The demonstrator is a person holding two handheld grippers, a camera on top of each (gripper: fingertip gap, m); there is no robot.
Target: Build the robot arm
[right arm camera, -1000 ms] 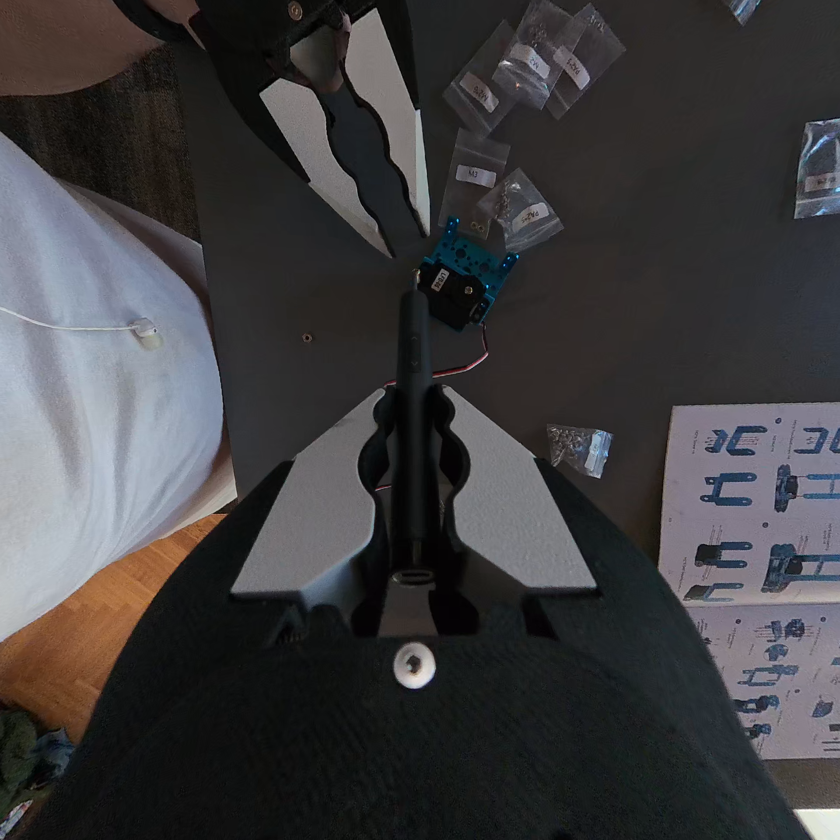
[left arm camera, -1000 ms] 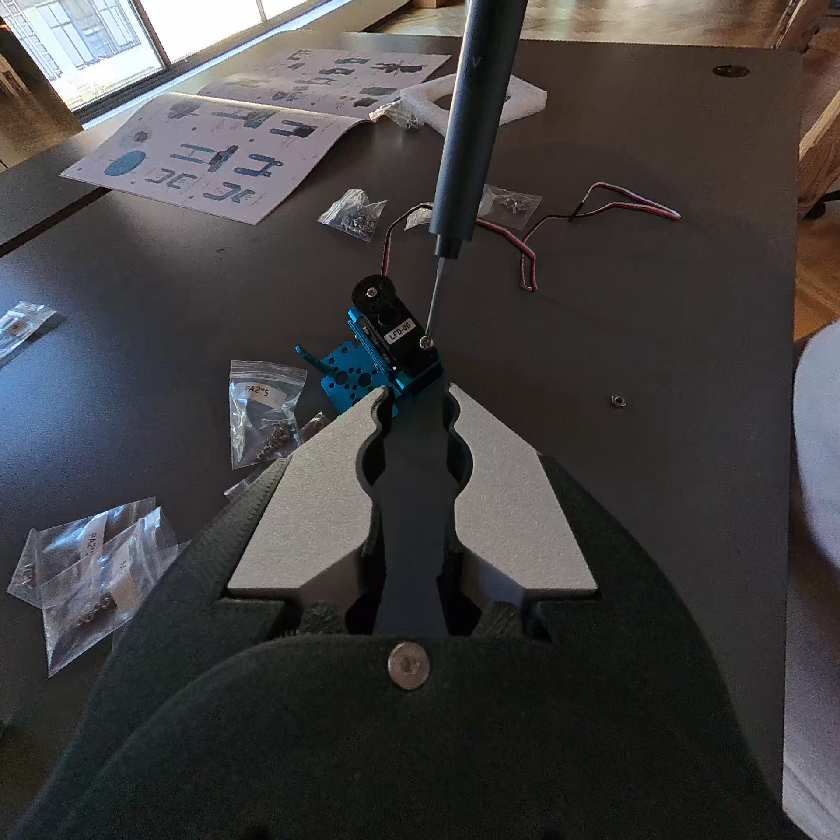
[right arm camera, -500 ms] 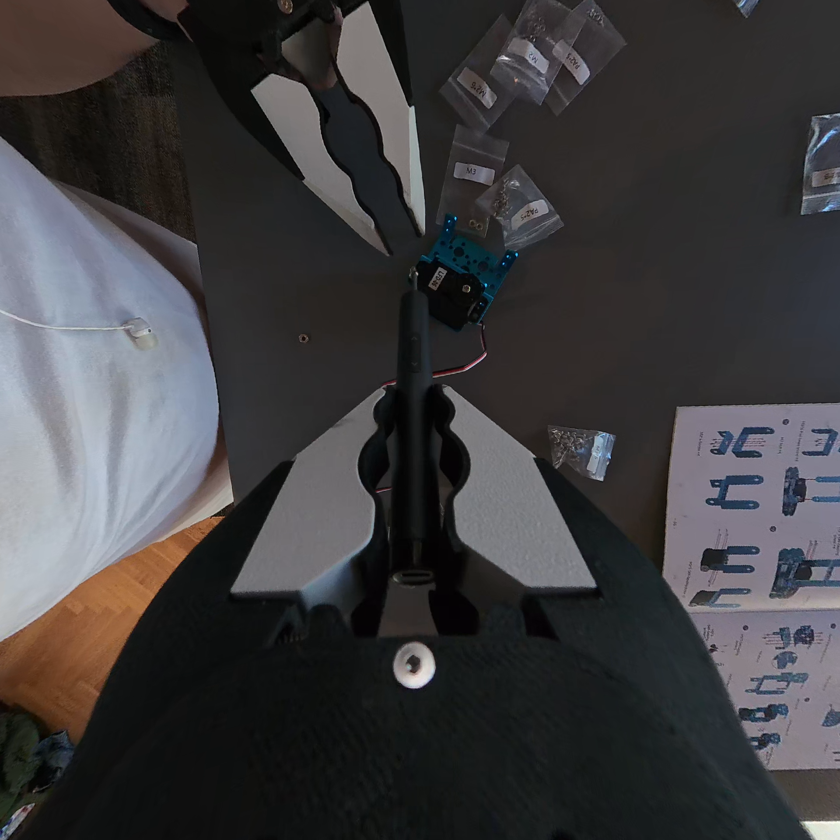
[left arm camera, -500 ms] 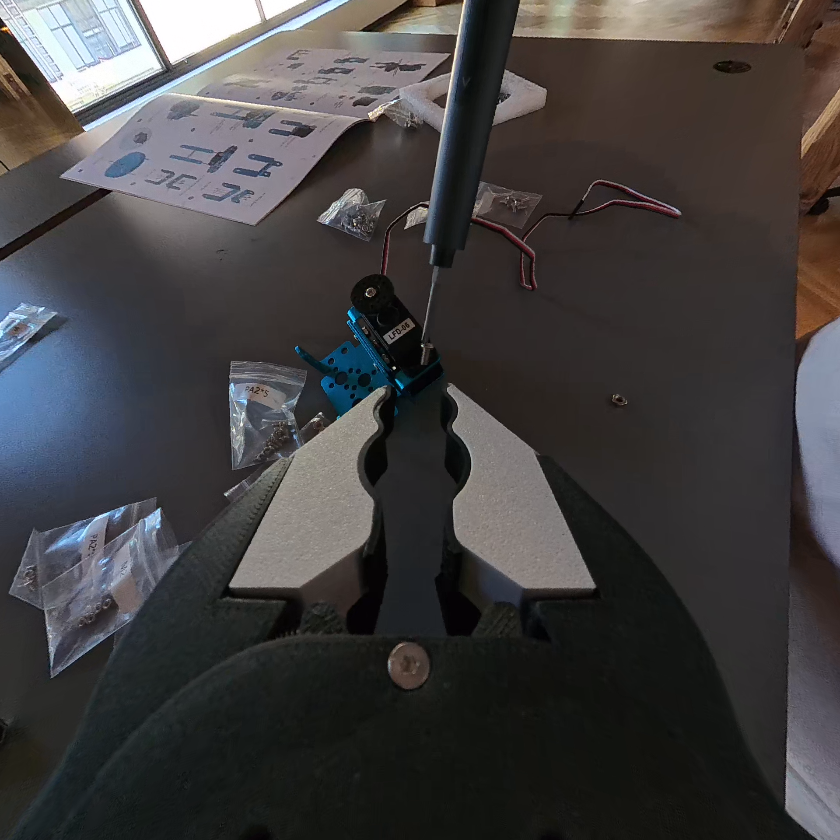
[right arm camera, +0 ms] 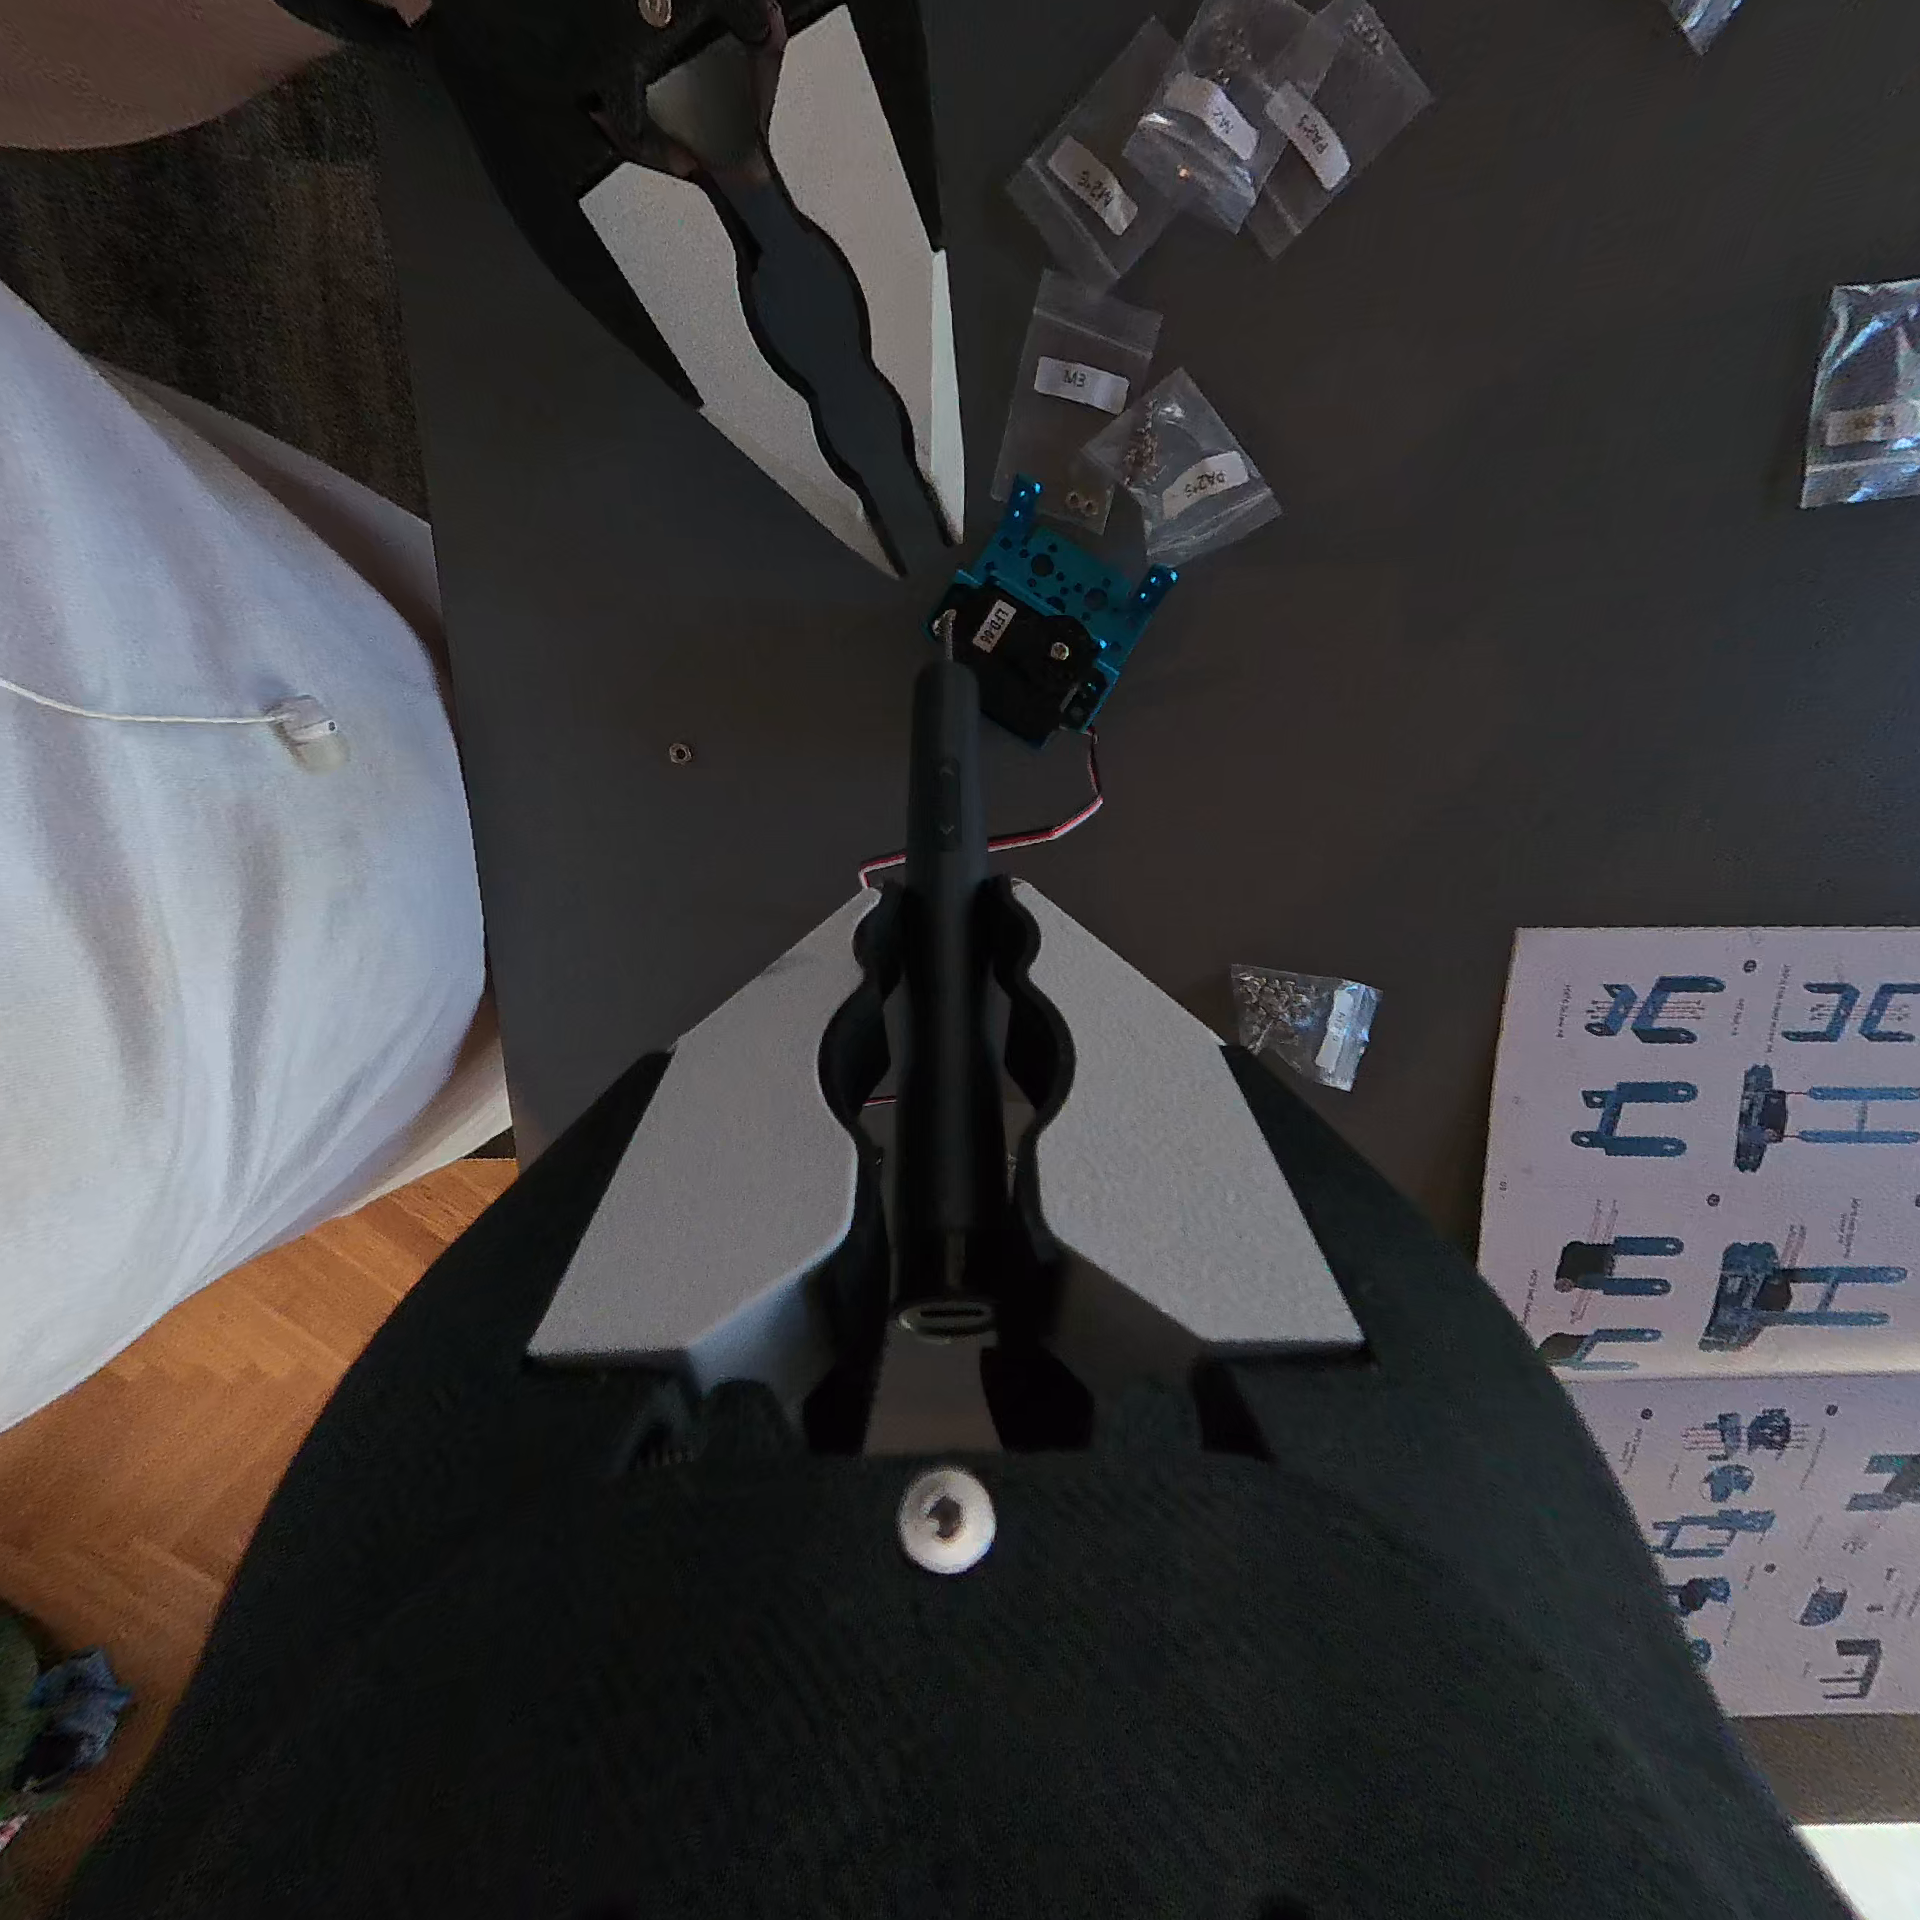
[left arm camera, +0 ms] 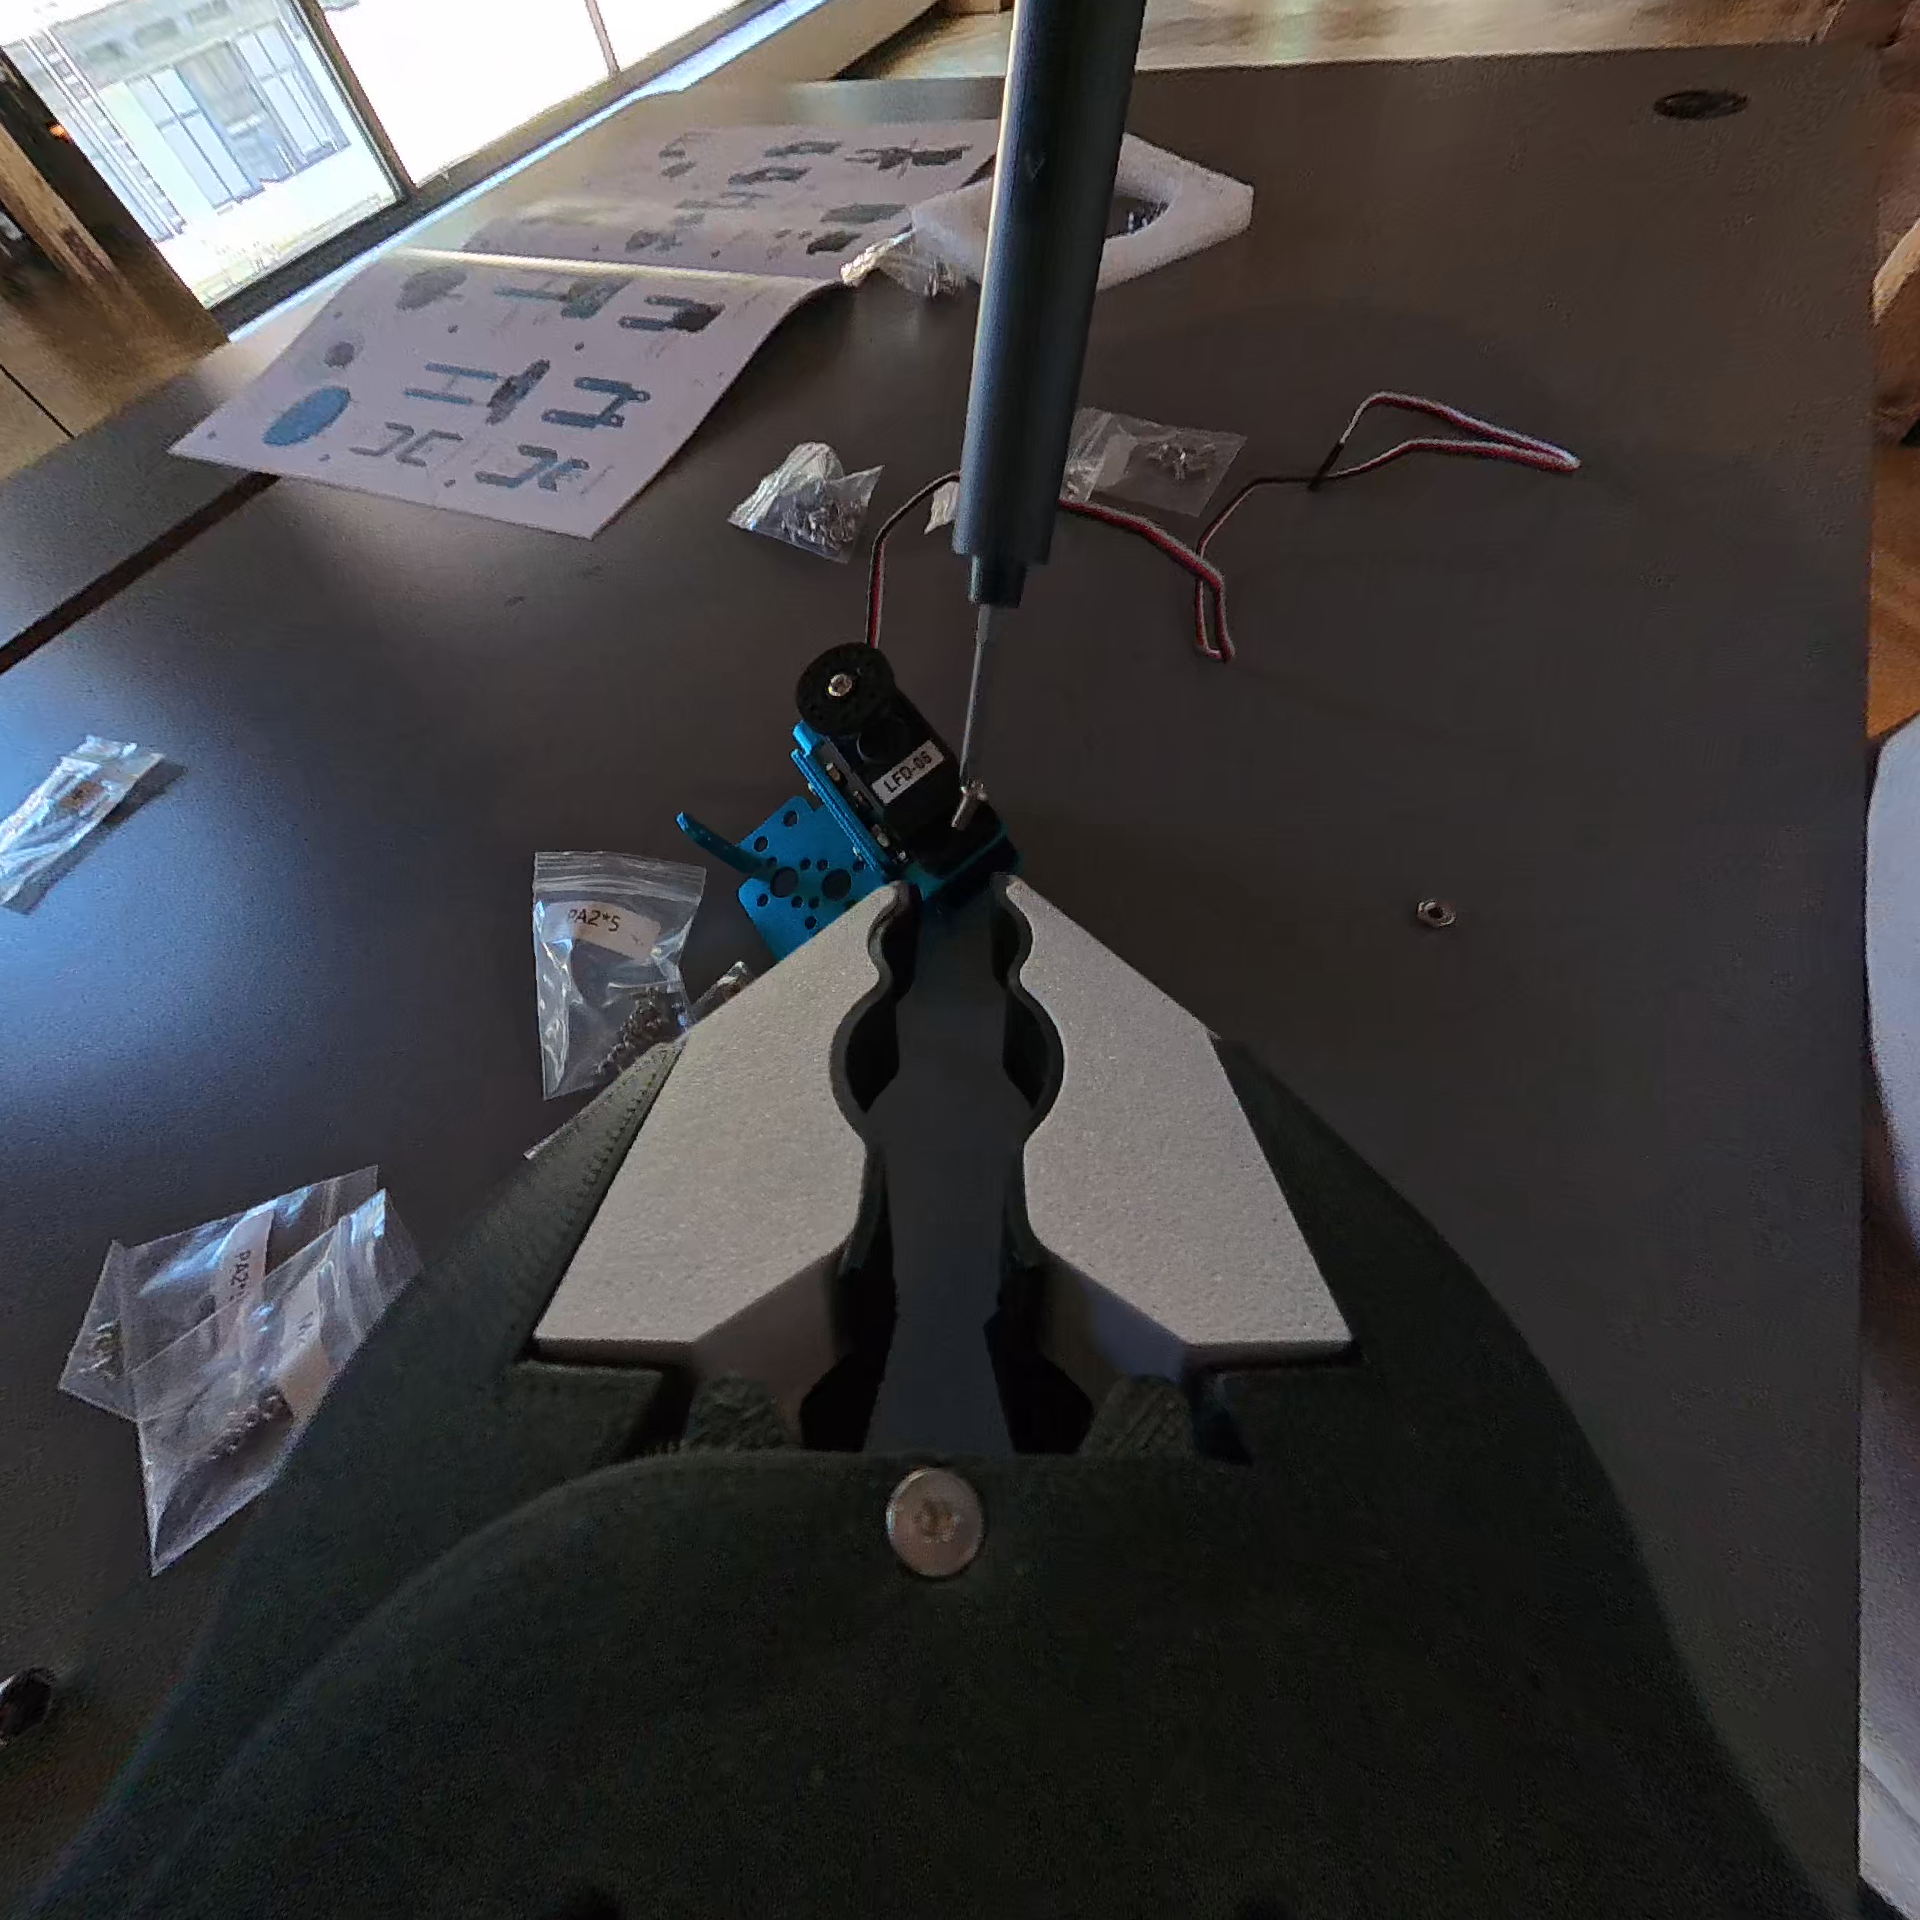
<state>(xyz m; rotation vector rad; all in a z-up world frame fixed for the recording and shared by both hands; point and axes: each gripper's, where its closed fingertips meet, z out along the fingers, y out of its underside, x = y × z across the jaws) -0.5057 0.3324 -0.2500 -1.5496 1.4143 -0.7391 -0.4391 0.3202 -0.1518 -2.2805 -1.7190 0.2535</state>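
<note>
Right wrist view: right gripper [right arm camera: 943, 904], jaws clamped on electric screwdriver [right arm camera: 940, 935].
Bit: on screw [left arm camera: 966, 803] of servo [left arm camera: 896, 774].
Left gripper [left arm camera: 951, 899]: jaws narrow, empty, beside blue bracket [left arm camera: 805, 868] on table [left arm camera: 1455, 1091].

In the left wrist view we sit low behind the left gripper [left arm camera: 951, 894], looking forward and slightly down across the dark table [left arm camera: 1507, 1143] toward a window, close to the blue servo bracket [left arm camera: 821, 862]. In the right wrist view we look almost straight down from above, along the right gripper [right arm camera: 940, 894] and its electric screwdriver [right arm camera: 940, 935]. Both views share the bracket, the loose nut [left arm camera: 1435, 913], the screw bags [left arm camera: 608, 961], the instruction sheet [left arm camera: 488, 416] and each other's gripper area
</note>
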